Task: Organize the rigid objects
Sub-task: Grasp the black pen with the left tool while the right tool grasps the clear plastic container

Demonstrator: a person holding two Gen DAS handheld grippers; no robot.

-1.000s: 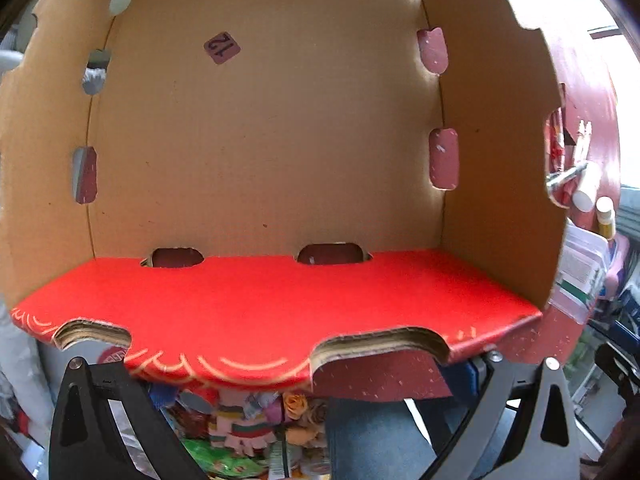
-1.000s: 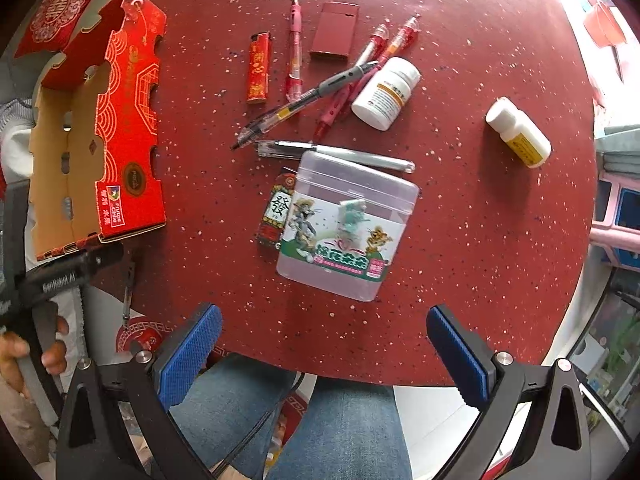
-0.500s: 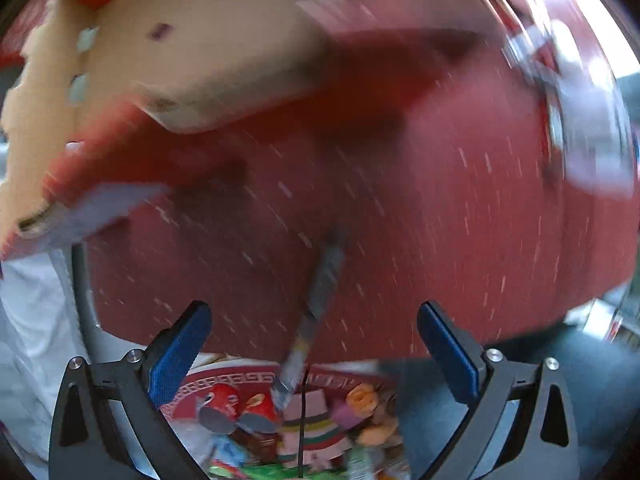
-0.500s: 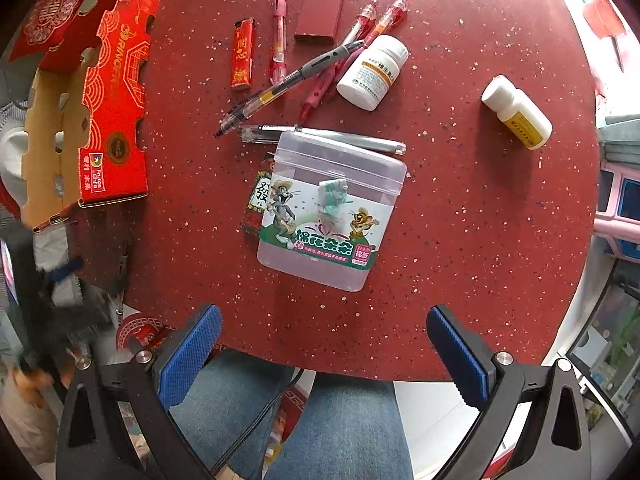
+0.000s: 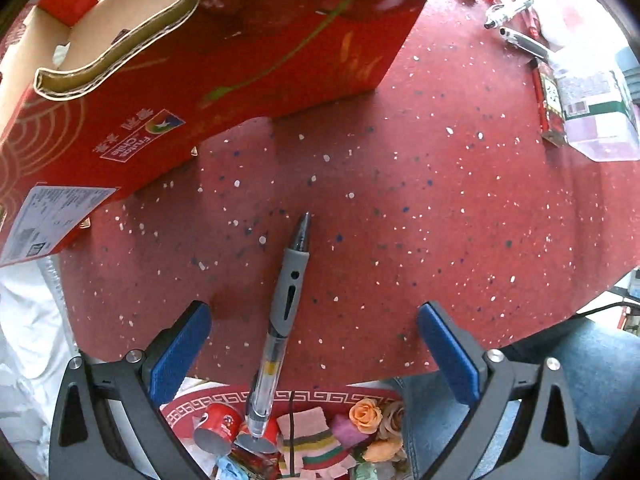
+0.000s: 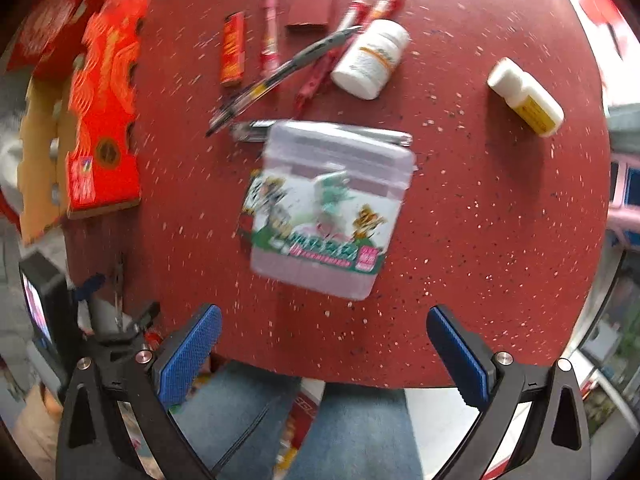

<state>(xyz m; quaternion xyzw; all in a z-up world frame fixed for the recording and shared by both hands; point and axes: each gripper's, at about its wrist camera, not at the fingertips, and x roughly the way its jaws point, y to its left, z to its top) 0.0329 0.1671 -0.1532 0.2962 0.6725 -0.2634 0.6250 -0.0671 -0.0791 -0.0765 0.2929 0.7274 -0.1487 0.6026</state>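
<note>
the left gripper (image 5: 312,344) is open wide over a grey gel pen (image 5: 286,300) lying near the red cardboard box (image 5: 224,52). the right gripper (image 6: 324,344) is open too, empty, near the clear plastic tub (image 6: 328,208).

A grey-grip pen (image 5: 286,300) lies on the red table (image 5: 440,220) between the spread left gripper (image 5: 316,344) fingers.

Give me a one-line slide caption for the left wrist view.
Open left gripper above a grey-grip pen overhanging the edge of a speckled red table, red box beyond.
</note>
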